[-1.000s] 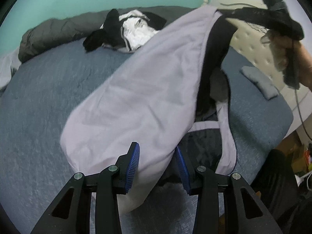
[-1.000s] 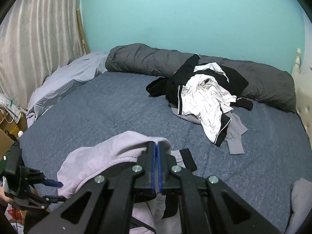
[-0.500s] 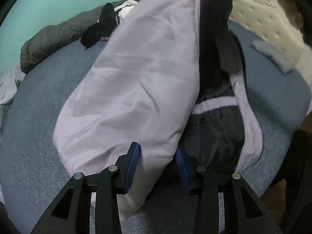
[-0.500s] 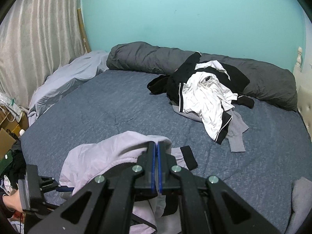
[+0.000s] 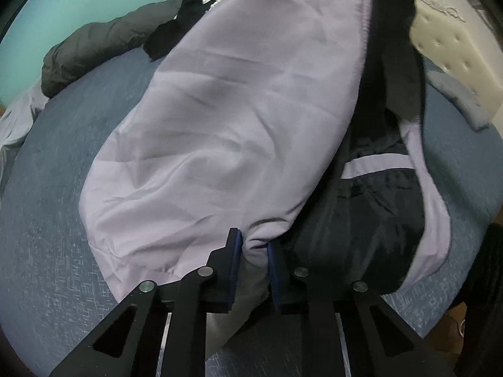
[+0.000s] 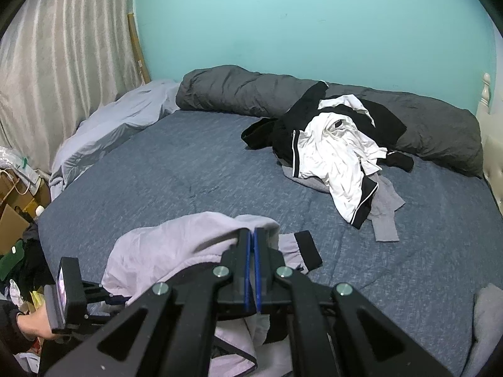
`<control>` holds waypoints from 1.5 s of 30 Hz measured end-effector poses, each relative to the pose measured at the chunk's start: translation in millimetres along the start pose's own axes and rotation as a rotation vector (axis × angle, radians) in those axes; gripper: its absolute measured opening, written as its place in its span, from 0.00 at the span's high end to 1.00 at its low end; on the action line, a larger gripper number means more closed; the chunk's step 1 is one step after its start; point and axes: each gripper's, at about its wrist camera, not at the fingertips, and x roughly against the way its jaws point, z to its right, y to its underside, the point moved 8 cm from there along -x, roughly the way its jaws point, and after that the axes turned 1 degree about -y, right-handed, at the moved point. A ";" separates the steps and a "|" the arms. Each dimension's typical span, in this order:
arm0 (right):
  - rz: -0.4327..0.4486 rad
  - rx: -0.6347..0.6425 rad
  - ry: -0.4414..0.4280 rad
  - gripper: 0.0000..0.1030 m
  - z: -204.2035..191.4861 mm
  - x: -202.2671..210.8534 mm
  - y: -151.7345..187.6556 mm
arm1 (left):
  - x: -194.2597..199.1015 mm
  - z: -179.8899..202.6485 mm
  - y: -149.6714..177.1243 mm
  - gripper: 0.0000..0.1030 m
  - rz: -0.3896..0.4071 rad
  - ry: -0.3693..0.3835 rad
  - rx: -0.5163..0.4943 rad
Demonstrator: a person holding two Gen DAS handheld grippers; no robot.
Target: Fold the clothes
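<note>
A lilac jacket (image 5: 239, 119) with a black lining (image 5: 361, 213) hangs stretched over the blue bed sheet (image 5: 56, 220) in the left wrist view. My left gripper (image 5: 253, 245) is shut on a bunched fold at its lower edge, which fills the narrow gap between the blue pads. In the right wrist view the same jacket (image 6: 176, 245) lies crumpled below my right gripper (image 6: 251, 235), which is shut on its upper edge. A black cuff (image 6: 308, 248) sticks out to the right. The left gripper (image 6: 66, 298) shows at lower left, held by a hand.
A heap of black and white clothes (image 6: 333, 144) lies at the far side of the bed (image 6: 157, 176) against a rolled grey duvet (image 6: 239, 91). A pale blanket (image 6: 119, 119) lies at the left, a grey folded garment (image 6: 487, 323) at the right, and the padded headboard (image 5: 452, 40) beyond.
The left gripper's jaws have narrowed from wide open onto the jacket's fabric. The jacket has risen and now fills more of the left view. The right gripper stays shut.
</note>
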 end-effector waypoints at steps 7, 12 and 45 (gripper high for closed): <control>0.000 -0.004 -0.003 0.98 0.1 -0.2 0.9 | 2.6 3.2 0.0 0.90 -0.005 -0.008 -0.040; 0.006 -0.005 -0.007 0.98 0.8 3.0 1.4 | 19.0 -7.7 -4.0 0.95 0.024 0.028 -0.011; 0.304 0.070 0.037 0.98 -11.5 188.6 -90.6 | 250.5 -101.6 -154.1 0.97 0.494 -0.034 0.147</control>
